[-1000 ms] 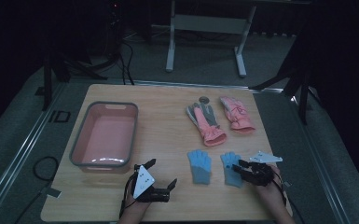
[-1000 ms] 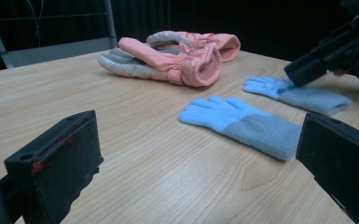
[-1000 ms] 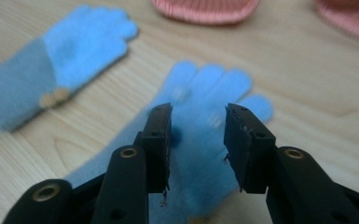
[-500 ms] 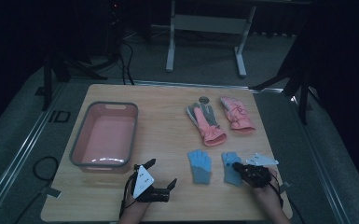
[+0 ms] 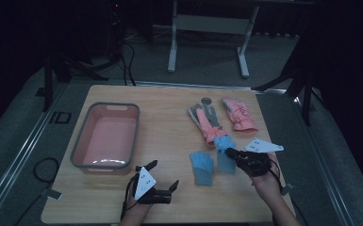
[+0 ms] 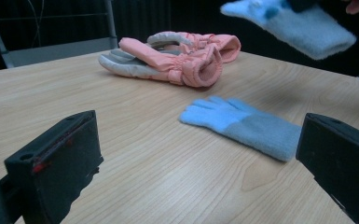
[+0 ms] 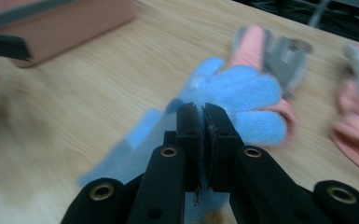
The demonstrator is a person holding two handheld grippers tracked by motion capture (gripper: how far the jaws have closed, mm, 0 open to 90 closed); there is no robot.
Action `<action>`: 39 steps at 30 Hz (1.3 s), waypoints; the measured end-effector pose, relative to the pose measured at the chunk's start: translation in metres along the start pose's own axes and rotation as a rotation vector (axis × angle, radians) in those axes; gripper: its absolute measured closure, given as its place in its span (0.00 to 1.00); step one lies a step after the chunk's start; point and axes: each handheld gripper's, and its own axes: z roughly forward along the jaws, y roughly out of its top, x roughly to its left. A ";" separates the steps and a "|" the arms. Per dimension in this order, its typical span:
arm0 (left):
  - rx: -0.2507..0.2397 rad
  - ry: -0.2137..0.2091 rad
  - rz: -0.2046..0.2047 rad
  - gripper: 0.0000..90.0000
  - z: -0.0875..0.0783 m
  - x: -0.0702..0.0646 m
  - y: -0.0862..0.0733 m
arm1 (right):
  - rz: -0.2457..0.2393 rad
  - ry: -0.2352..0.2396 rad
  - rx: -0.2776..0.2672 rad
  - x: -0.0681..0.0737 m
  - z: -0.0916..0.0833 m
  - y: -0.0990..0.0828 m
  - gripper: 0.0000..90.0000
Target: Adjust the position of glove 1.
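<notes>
My right gripper is clamped on a blue glove, jaws nearly together after closing on the fabric; the glove hangs clear of the table, its fingers over the near end of a pink glove. The second blue glove lies flat just left of it. My left gripper rests on the table near the pink bin, jaws wide apart, gripping nothing. Another pink glove lies farther back.

tub left on table | mittens right-rear | flat glove front-centre
</notes>
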 end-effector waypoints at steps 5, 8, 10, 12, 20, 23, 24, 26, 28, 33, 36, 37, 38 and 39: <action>0.000 0.000 0.003 0.00 0.000 0.000 0.000 | -0.015 0.085 0.014 0.016 0.016 0.007 0.95; -0.001 -0.001 0.004 0.00 0.000 0.000 0.000 | -0.013 0.127 0.027 0.021 0.028 0.004 0.95; -0.001 -0.001 0.004 0.00 0.000 0.000 0.000 | -0.004 0.154 0.040 0.023 0.036 0.001 0.95; 0.000 -0.001 0.005 0.00 0.000 0.000 0.000 | 0.008 0.175 0.051 0.023 0.043 -0.003 0.95; 0.001 -0.001 0.003 0.00 0.000 0.000 0.000 | 0.038 0.218 0.109 0.022 0.067 -0.020 0.95; 0.001 -0.001 0.004 0.00 0.000 0.000 0.000 | 0.038 0.220 0.131 0.022 0.074 -0.025 0.95; 0.001 -0.001 0.004 0.00 0.000 0.000 0.000 | 0.038 0.220 0.141 0.022 0.076 -0.026 0.95; 0.001 -0.002 0.005 0.00 0.000 0.000 0.000 | 0.038 0.217 0.146 0.021 0.079 -0.029 0.95; 0.001 -0.002 0.005 0.00 0.000 0.000 0.000 | 0.041 0.213 0.149 0.020 0.080 -0.029 0.94; 0.001 -0.002 0.003 0.00 0.000 0.000 0.000 | 0.024 0.187 0.173 0.016 0.087 -0.034 0.94; 0.000 -0.002 0.004 0.00 0.000 0.000 0.000 | 0.026 0.182 0.193 0.014 0.091 -0.039 0.93; 0.001 -0.003 0.004 0.00 0.000 0.000 0.000 | 0.030 0.187 0.194 0.014 0.092 -0.041 0.93; 0.001 -0.004 0.003 0.00 0.000 0.000 0.000 | 0.031 0.190 0.194 0.013 0.093 -0.042 0.93; 0.002 -0.005 0.002 0.00 0.000 0.000 0.000 | 0.032 0.192 0.190 0.013 0.093 -0.043 0.93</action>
